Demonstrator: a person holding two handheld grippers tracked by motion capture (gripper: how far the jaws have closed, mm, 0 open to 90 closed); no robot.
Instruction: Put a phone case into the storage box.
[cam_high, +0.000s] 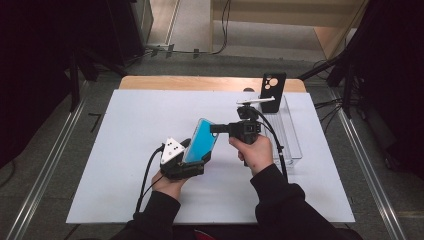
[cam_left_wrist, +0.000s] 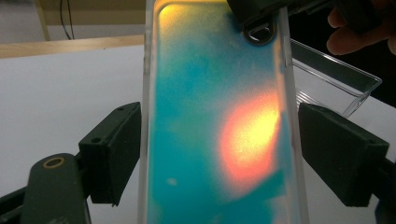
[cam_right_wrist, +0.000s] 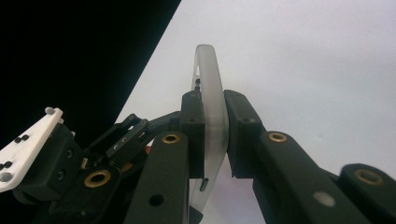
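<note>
Both grippers have the teal phone case (cam_high: 201, 140) mid-frame: left gripper (cam_high: 192, 159) clamps its sides, right gripper (cam_high: 216, 128) pinches its top edge. Looks halfway; the black phone (cam_high: 272, 91), upper right, is untouched.

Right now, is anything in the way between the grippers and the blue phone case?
No. The left hand-held gripper has the phone case between its jaws, and the right hand-held gripper is pinched on the case's top edge. Nothing sits between either one and the case.
</note>
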